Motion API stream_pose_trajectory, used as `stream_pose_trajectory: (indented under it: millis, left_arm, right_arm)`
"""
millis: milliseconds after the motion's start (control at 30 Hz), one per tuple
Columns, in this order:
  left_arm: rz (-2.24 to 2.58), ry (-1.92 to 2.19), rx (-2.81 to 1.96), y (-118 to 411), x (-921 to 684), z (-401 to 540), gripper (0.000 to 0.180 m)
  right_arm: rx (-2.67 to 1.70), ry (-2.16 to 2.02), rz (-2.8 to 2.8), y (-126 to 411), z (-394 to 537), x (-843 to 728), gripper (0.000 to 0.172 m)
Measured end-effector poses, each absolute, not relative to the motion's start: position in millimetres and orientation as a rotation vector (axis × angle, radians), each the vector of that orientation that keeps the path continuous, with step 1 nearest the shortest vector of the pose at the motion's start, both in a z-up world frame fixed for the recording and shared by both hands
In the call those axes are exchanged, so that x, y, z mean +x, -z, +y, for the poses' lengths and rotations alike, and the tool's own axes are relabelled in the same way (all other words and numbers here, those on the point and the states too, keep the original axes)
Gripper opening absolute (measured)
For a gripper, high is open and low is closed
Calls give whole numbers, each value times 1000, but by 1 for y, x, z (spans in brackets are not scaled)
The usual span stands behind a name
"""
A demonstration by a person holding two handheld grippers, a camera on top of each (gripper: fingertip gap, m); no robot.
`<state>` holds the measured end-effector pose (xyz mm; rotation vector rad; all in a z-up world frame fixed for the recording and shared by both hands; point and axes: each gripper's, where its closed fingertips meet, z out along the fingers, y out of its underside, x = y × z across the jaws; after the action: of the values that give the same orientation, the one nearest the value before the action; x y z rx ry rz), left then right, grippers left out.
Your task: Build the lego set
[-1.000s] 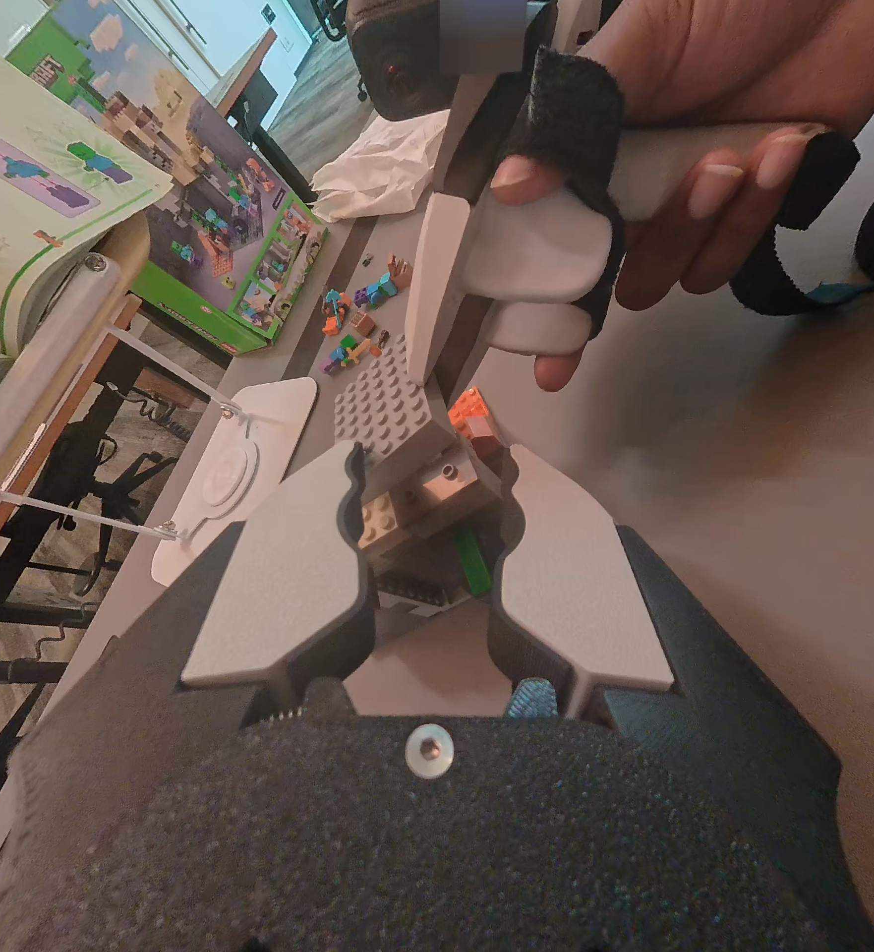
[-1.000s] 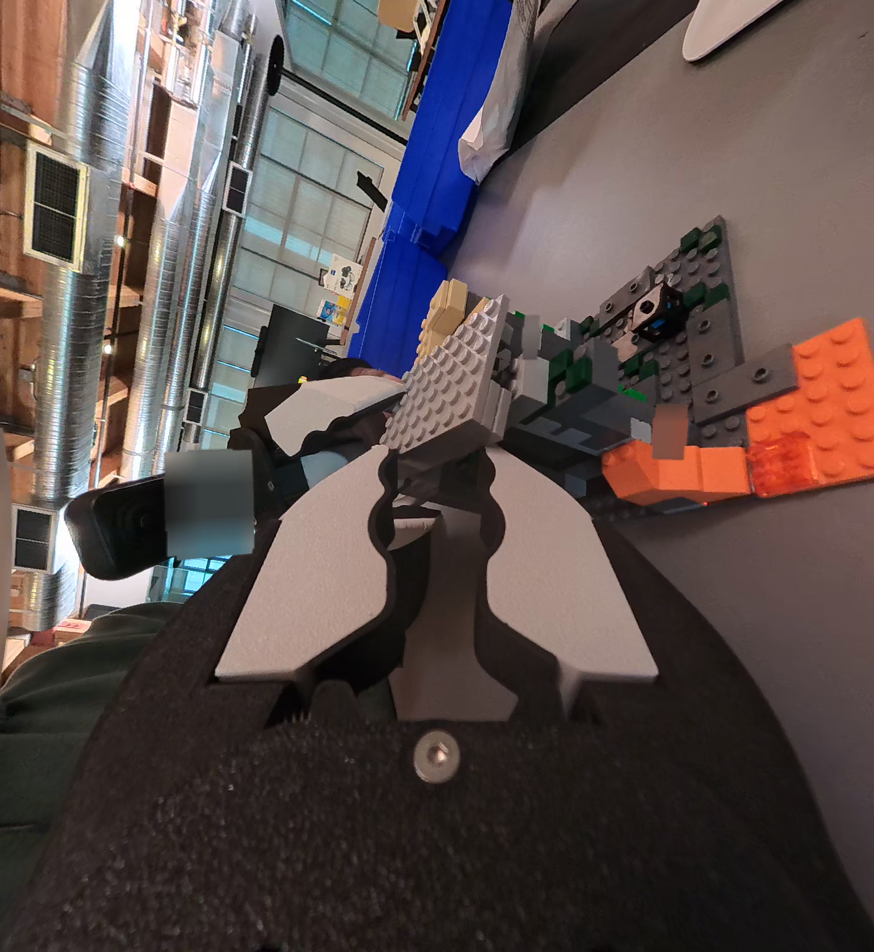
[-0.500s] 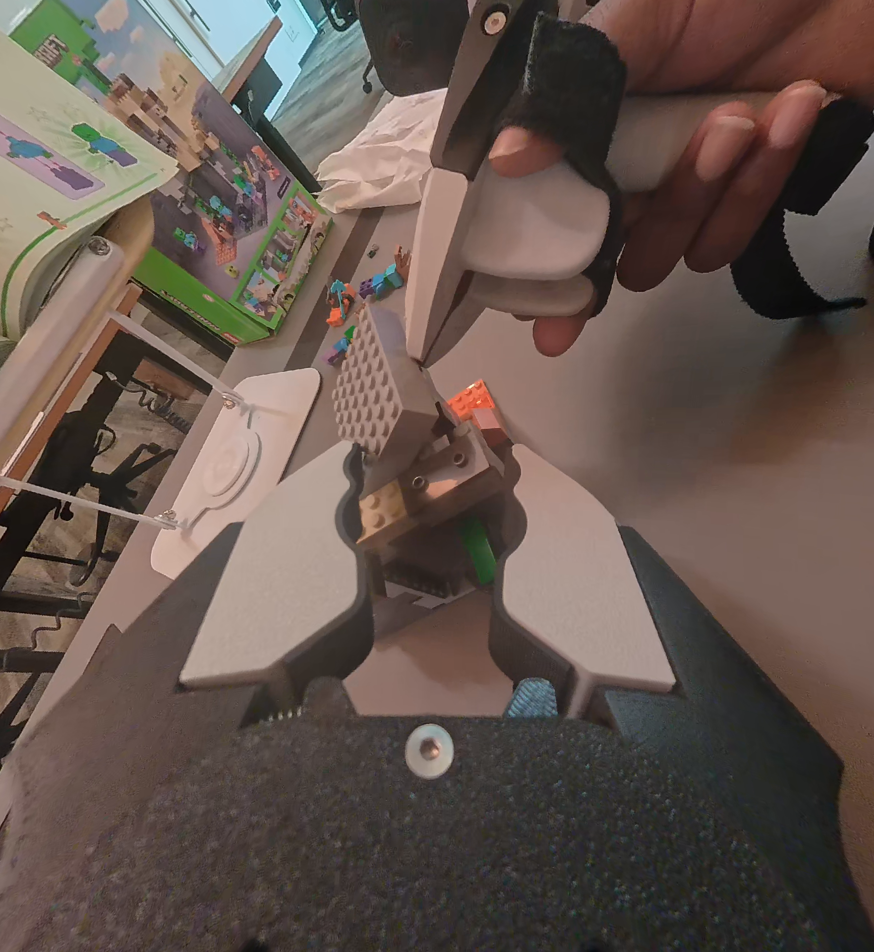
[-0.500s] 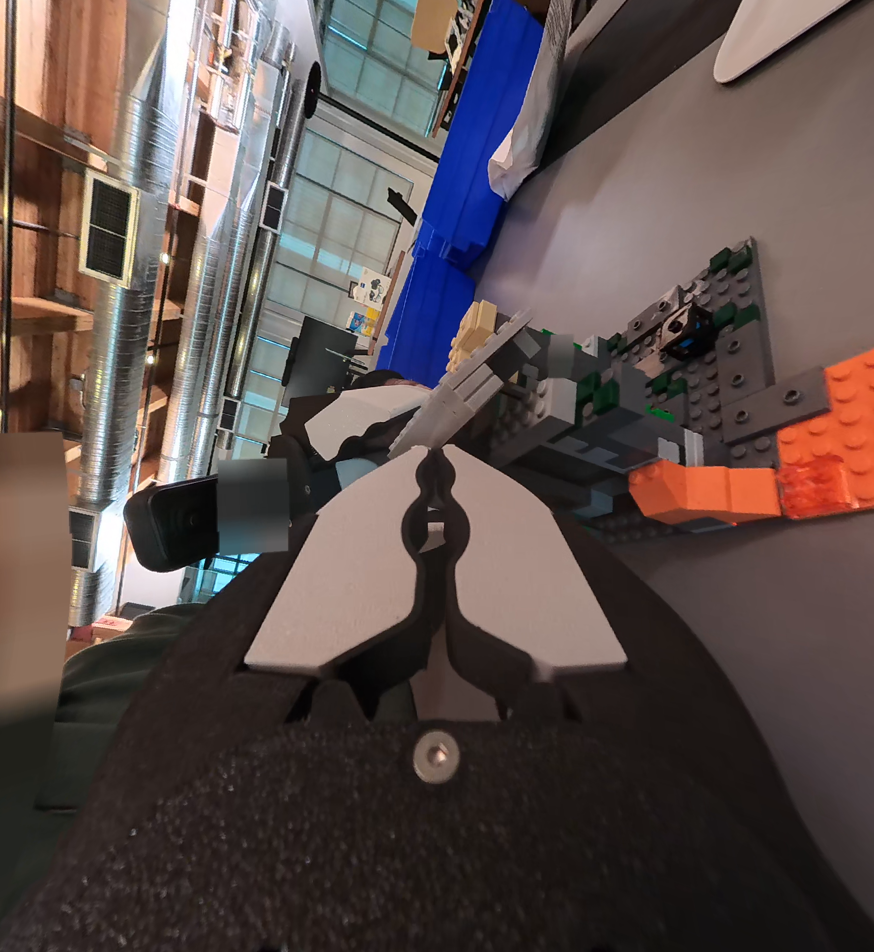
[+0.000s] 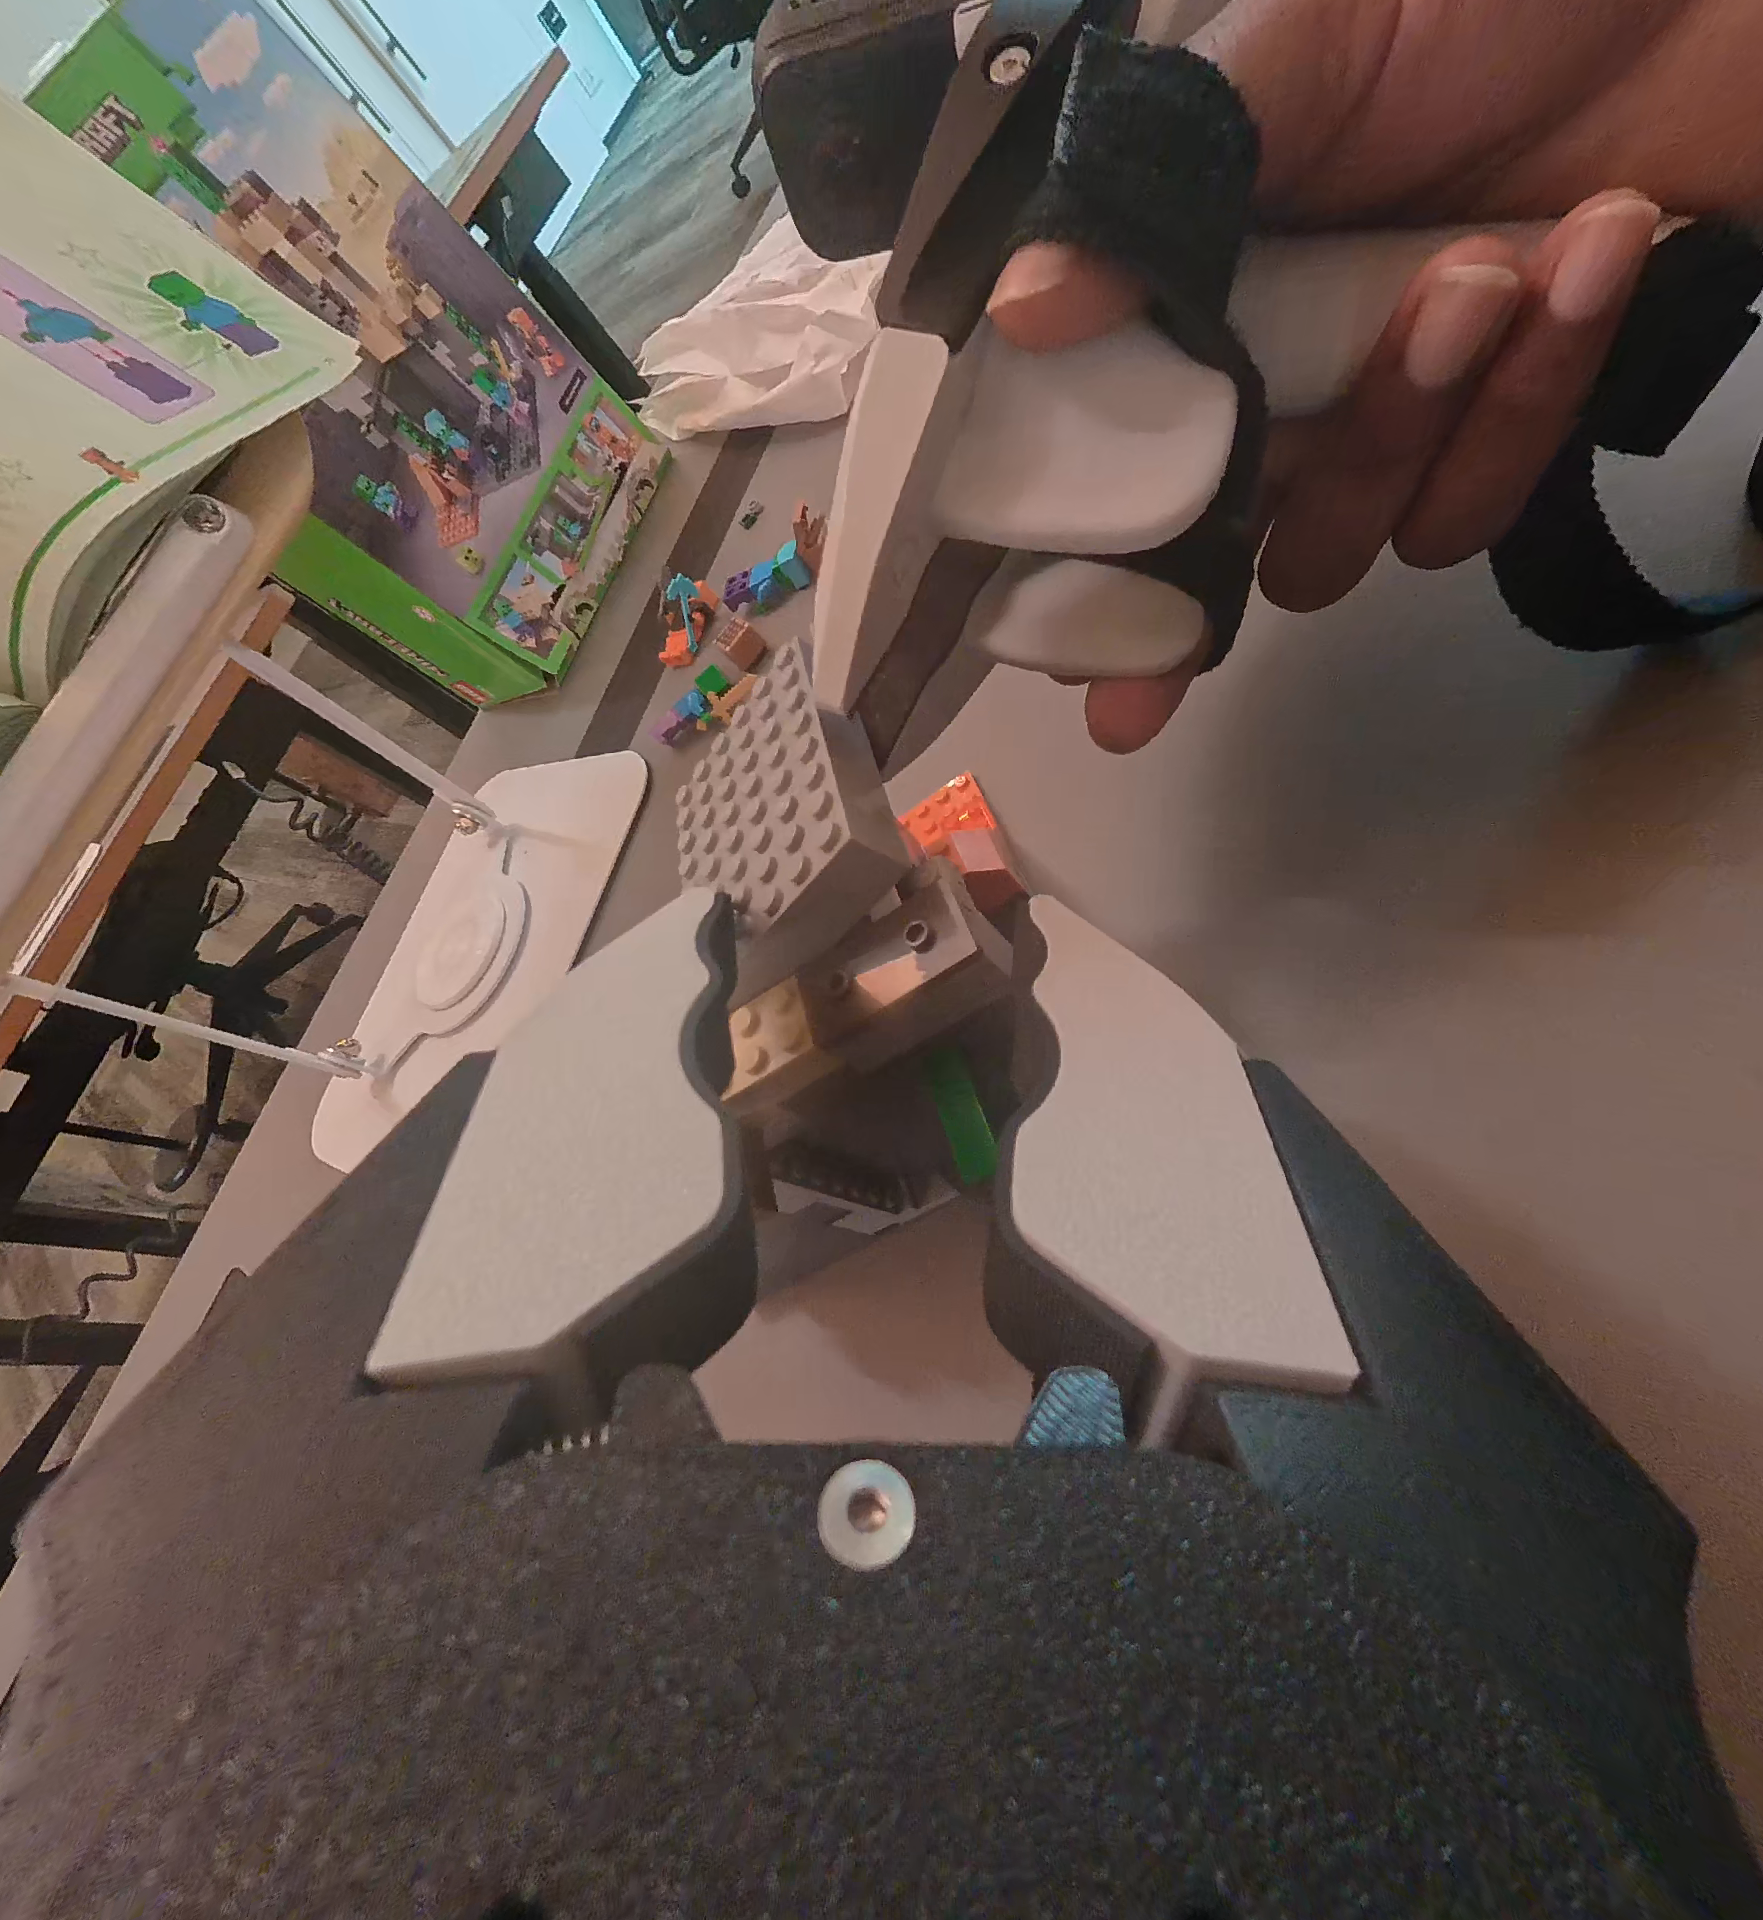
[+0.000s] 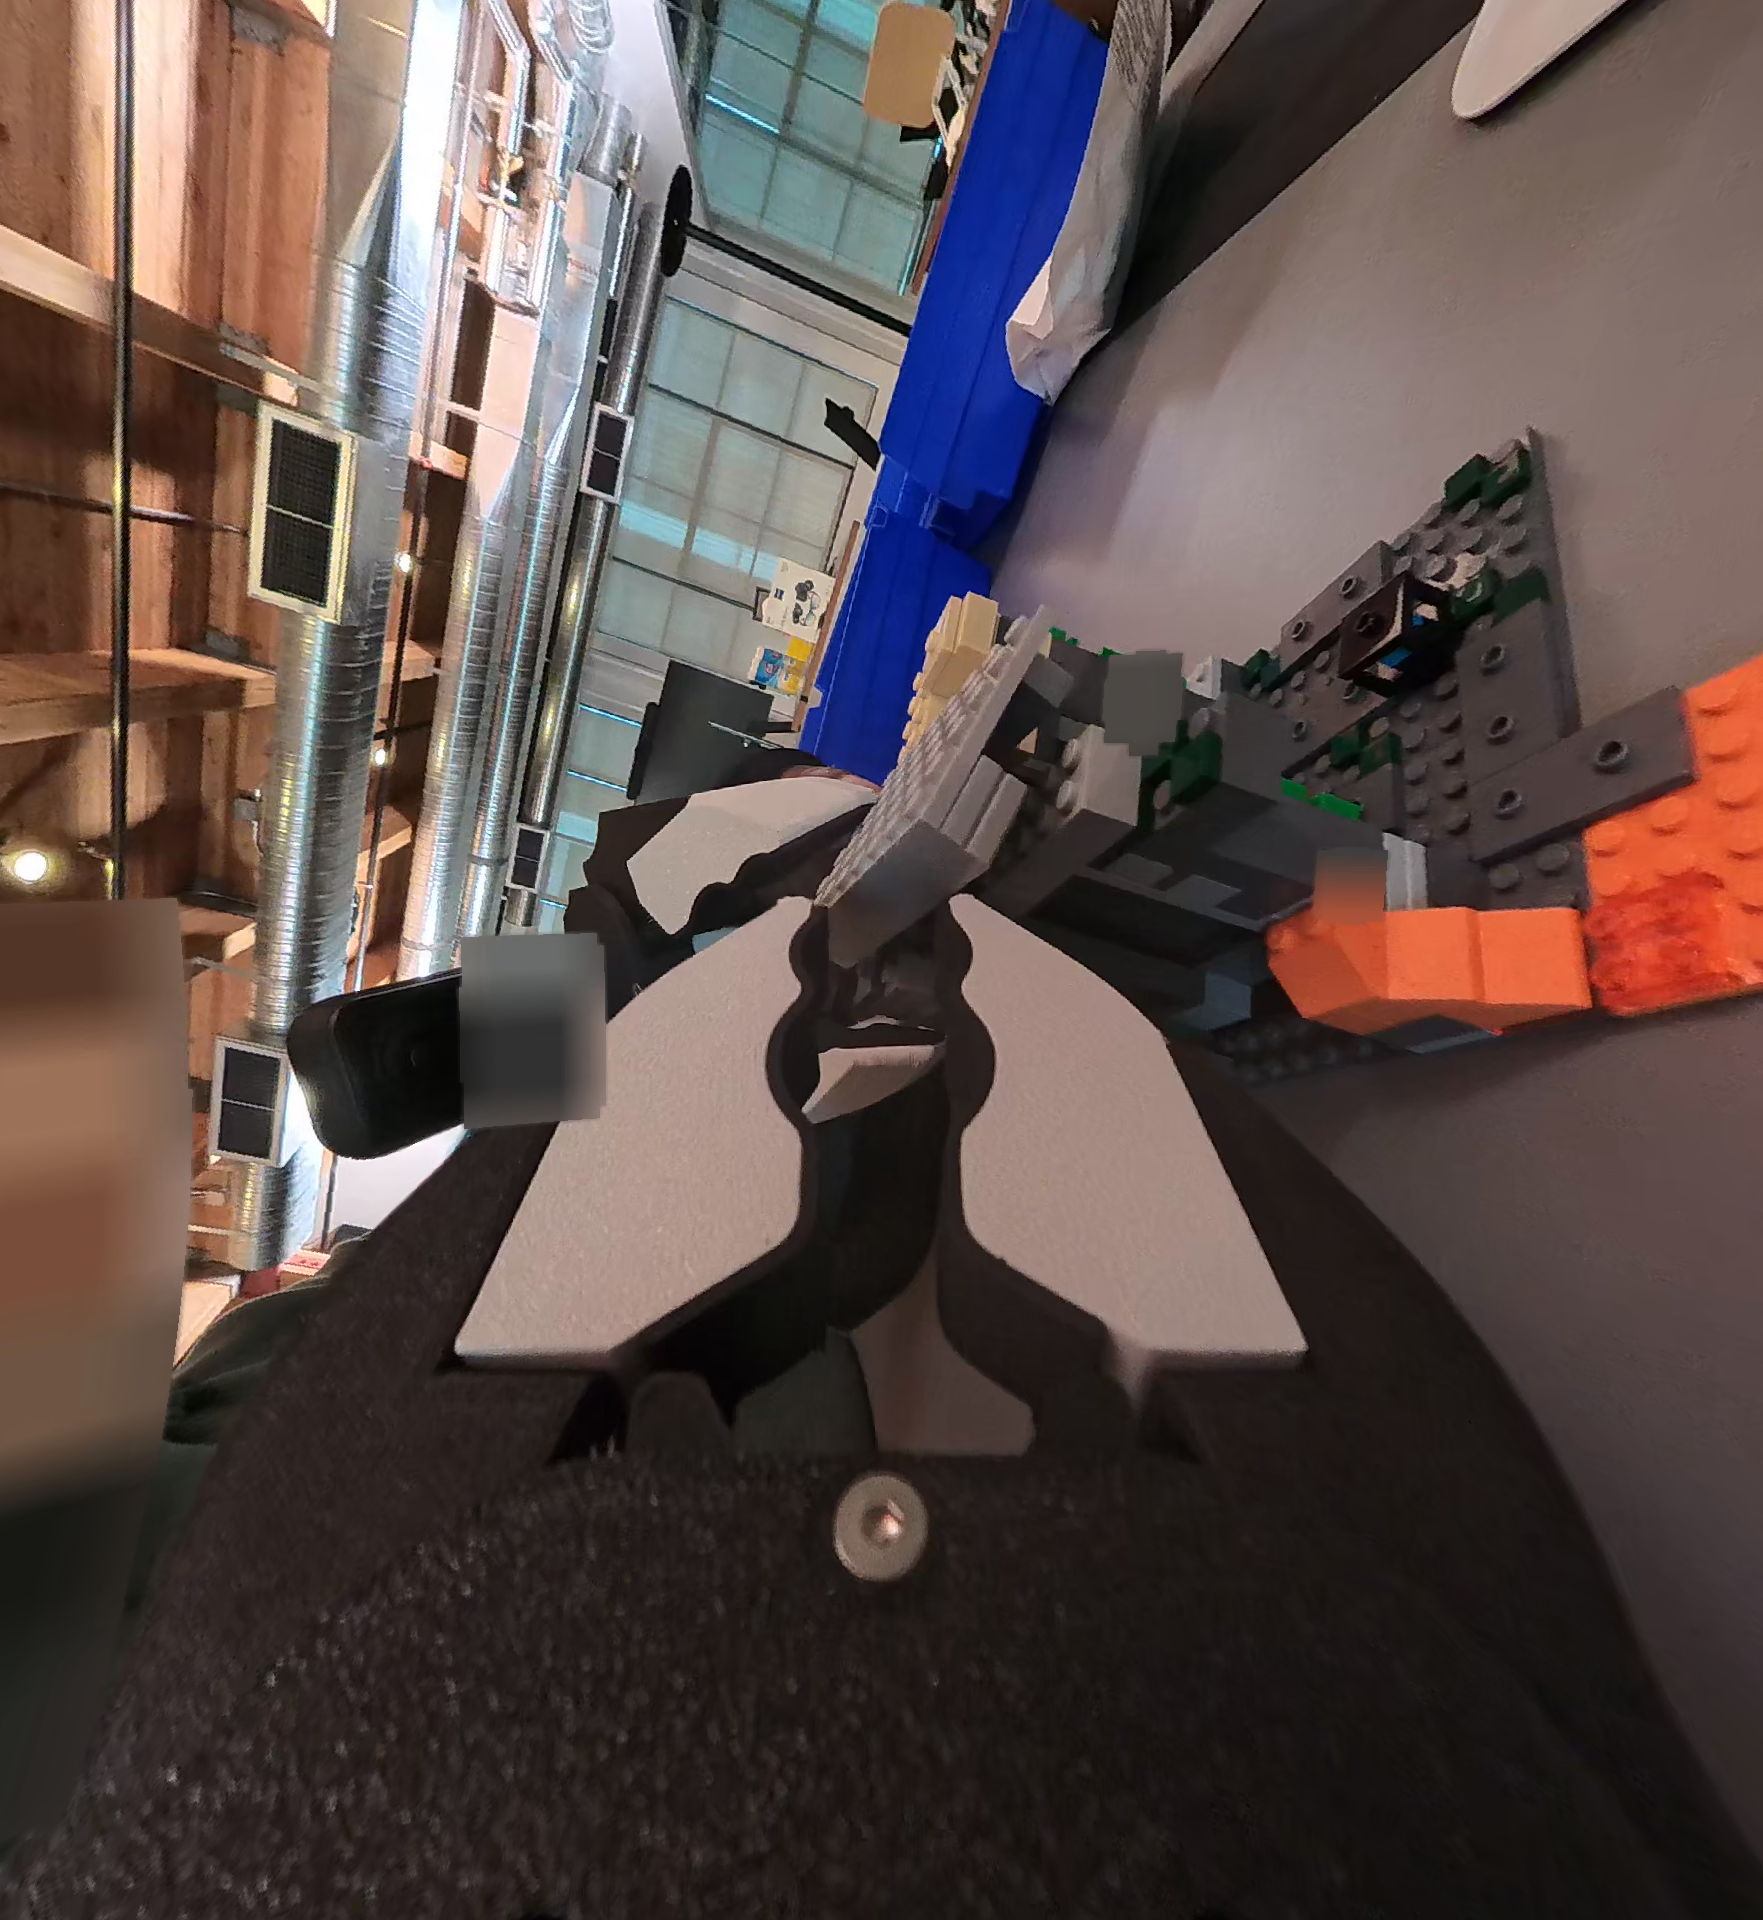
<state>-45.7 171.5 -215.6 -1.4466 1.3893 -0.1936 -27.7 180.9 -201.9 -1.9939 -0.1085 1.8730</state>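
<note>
**Desk:** What fills the picture?

**Photographer:** A grey table [image 5: 1376, 1039]. On it lies a flat brick build [image 6: 1220, 831] of dark grey and green, running out to an orange plate [image 6: 1739, 748] at its far end. A printed box [image 5: 461, 499] and loose small bricks [image 5: 721, 623] lie well apart, beyond it.

**Desk:** And the grippers?

**Photographer:** The left gripper [image 5: 872, 925] comes in low along the table. Its jaws are set wide around the raised block at the near end of the build, and both pads look pressed to the block's sides. The right gripper [image 6: 882, 920], in a person's hand [image 5: 1428, 312], reaches down from above and opposite.

**Desk:** What lies between them?

**Photographer:** A light grey studded plate [image 5: 763, 810]. It stands tilted on top of that block, its lower edge on the build just past the left fingertips. Its upper corner is pinched in the right gripper's narrow jaws. The plate leans up and away from the left gripper, with its studded face turned toward the box. The right gripper is the one touching it.
</note>
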Motion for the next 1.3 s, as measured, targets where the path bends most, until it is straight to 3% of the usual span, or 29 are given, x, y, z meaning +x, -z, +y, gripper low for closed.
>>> stream_pose_trajectory:
  millis: [900, 1300]
  left_arm:
    - [1379, 192, -1390, 207, -47, 167, 49]
    - [1180, 409, -1451, 185, -51, 171, 52]
  right_arm:
    - [-1909, -1898, -81, 186, 185, -24, 14]
    - [-1754, -1877, -15, 172, 188, -4, 14]
